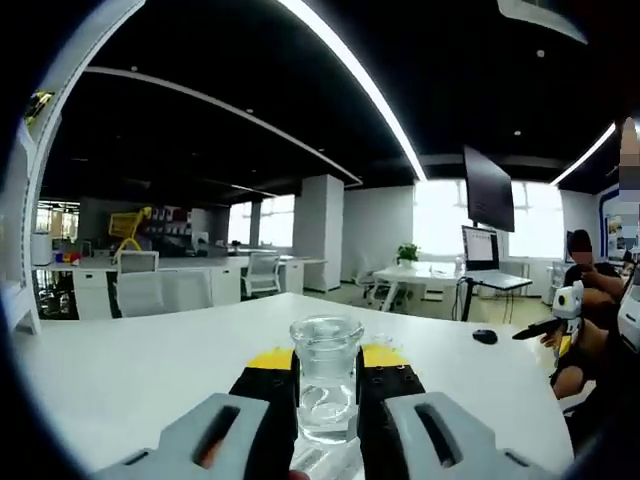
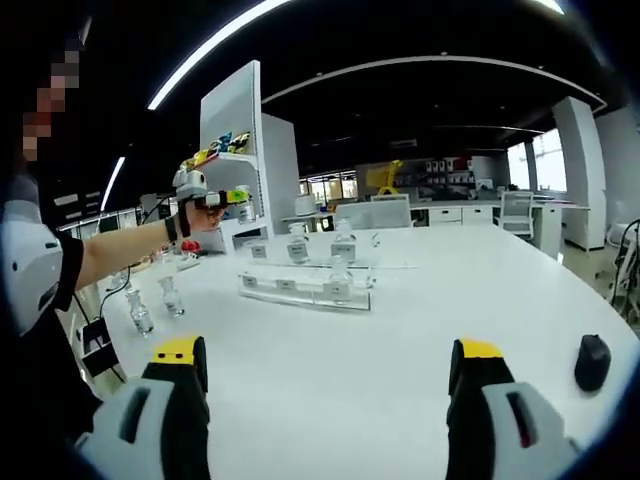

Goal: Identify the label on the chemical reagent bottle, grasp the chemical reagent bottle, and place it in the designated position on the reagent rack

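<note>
A small clear glass reagent bottle point(image 1: 325, 375) with a wide mouth stands upright between my left gripper's point(image 1: 327, 385) yellow-tipped jaws, which are shut on its body above the white table point(image 1: 150, 370). In the right gripper view the left gripper point(image 2: 212, 197) is held up in the person's hand, left of a clear reagent rack point(image 2: 305, 287) carrying several labelled bottles point(image 2: 297, 250). My right gripper point(image 2: 328, 352) is open wide over bare tabletop, well short of the rack, with nothing between its jaws. It also shows small at the far right point(image 1: 562, 305).
Two loose clear bottles point(image 2: 140, 313) stand near the table's left edge. A black mouse point(image 2: 592, 362) lies at the right. A white shelf unit point(image 2: 245, 150) rises behind the rack. The person's arm point(image 2: 110, 255) reaches in from the left; desks and chairs fill the background.
</note>
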Demonstrator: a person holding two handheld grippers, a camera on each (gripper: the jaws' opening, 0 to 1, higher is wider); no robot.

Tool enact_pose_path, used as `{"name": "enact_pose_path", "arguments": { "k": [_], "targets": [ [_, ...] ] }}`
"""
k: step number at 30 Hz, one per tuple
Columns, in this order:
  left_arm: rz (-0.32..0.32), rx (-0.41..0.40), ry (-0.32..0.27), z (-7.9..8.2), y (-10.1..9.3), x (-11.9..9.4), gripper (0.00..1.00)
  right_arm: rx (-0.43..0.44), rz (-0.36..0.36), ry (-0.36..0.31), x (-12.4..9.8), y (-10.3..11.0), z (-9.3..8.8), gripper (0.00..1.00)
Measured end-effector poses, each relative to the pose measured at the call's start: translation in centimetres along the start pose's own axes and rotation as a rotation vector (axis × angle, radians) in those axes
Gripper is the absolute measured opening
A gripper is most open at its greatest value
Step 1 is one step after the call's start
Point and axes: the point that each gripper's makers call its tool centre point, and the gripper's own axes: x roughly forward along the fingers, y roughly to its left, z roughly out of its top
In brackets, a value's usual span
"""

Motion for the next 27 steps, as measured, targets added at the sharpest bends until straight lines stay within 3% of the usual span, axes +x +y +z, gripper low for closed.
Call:
{"name": "enact_pose_path", "arguments": {
  "k": [7, 15, 20, 27],
  "targets": [
    [0.01, 0.003, 0.003, -1.8, 2.3, 1.7, 0.22, 0.003, -0.021, 0.018, 0.6, -0.7, -0.1, 0.97],
    [-0.012, 0.025, 0.044, -4.7, 2.7, 2.7, 0.22, 0.0, -0.039, 0.034, 1.3, -1.1, -0.1, 0.97],
    [-0.022, 0.008, 0.02, -4.8, 2.8, 2.9, 0.22, -0.009, -0.049, 0.055, 1.6, -1.1, -0.8, 0.97],
    [-0.02, 0.022, 0.049, -6.5, 3.2, 3.2, 0.22, -0.02, -0.049, 0.067, 1.8, -1.0, -1.0, 0.97]
  ]
}}
